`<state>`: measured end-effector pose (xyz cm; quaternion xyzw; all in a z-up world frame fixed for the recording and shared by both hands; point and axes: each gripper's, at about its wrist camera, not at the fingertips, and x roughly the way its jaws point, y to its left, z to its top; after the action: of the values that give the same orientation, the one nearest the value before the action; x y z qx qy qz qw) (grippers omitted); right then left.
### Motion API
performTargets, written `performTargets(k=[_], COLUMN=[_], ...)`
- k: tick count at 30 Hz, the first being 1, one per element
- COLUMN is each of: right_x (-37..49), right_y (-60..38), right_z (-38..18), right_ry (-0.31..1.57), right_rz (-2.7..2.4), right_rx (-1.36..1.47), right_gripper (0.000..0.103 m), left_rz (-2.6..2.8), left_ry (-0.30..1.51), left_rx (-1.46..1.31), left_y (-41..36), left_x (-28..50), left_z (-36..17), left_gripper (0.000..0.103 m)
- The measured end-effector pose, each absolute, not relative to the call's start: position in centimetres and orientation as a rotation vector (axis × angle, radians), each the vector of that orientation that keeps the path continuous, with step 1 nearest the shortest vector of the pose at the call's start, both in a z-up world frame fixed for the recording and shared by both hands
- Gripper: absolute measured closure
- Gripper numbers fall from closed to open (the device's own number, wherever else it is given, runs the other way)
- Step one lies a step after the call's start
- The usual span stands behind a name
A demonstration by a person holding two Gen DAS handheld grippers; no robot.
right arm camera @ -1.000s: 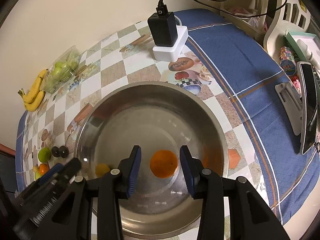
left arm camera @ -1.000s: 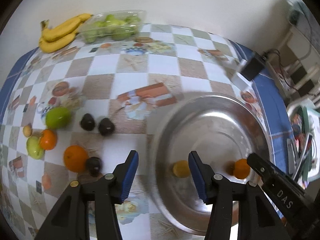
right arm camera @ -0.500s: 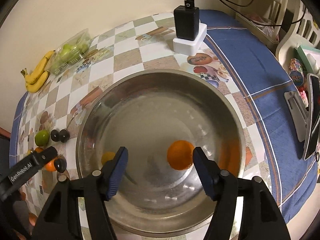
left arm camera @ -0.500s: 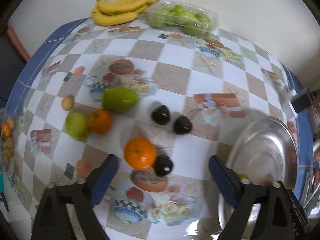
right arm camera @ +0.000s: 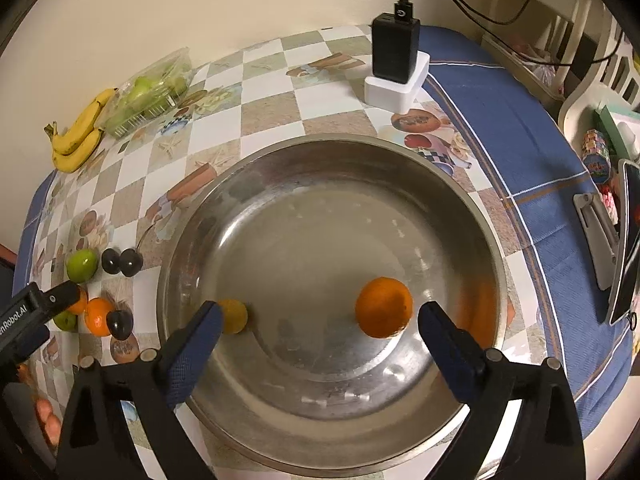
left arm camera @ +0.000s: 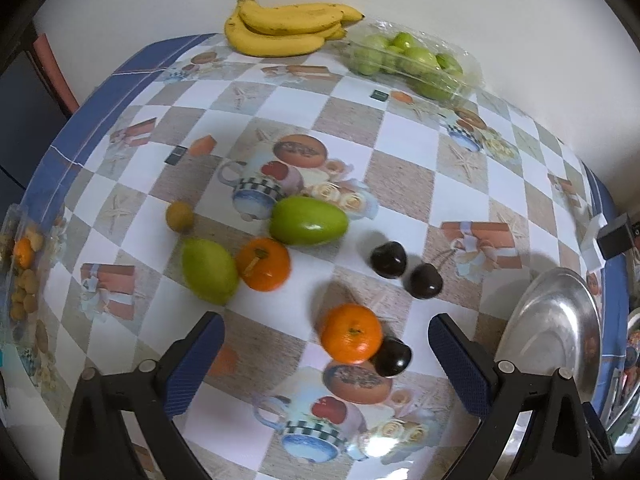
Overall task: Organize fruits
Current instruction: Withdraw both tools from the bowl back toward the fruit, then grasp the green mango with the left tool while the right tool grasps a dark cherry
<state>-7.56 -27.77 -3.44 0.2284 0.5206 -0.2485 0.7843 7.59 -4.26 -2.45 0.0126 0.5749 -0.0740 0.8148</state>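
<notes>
My left gripper (left arm camera: 326, 344) is open wide and empty, above an orange (left arm camera: 351, 333) that touches a dark plum (left arm camera: 393, 356) on the checked tablecloth. Beyond lie two more dark plums (left arm camera: 388, 259), a second orange (left arm camera: 263, 264), a green mango (left arm camera: 307, 220), a green pear-like fruit (left arm camera: 209, 271) and a small yellow fruit (left arm camera: 179, 215). My right gripper (right arm camera: 320, 324) is open and empty over the steel bowl (right arm camera: 460, 196), which holds an orange (right arm camera: 384, 307) and a small yellow fruit (right arm camera: 234, 316).
Bananas (left arm camera: 280, 26) and a clear tray of green fruits (left arm camera: 408, 64) sit at the table's far edge by the wall. A black charger on a white block (right arm camera: 394, 64) stands behind the bowl. A phone and small items (right arm camera: 624, 240) lie at the right edge.
My left gripper swung left from the bowl to the loose fruit and opened wider. My right gripper opened wide, and the orange now lies free in the bowl.
</notes>
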Motion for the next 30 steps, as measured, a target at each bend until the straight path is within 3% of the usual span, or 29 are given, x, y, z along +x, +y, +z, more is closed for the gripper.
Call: performTargets(k=[30], right_x=[-1.7], right_y=[-19.3], right_z=[-1.3], right_ry=[1.027], right_rz=[-0.356], right_rx=[0.461], right_gripper=[0.002], left_rz=[-0.029], left_ry=[1.143], left_rx=[-0.040], left_y=[6.4], left_x=[11.8], left_z=[-1.5], left_gripper=[0.000])
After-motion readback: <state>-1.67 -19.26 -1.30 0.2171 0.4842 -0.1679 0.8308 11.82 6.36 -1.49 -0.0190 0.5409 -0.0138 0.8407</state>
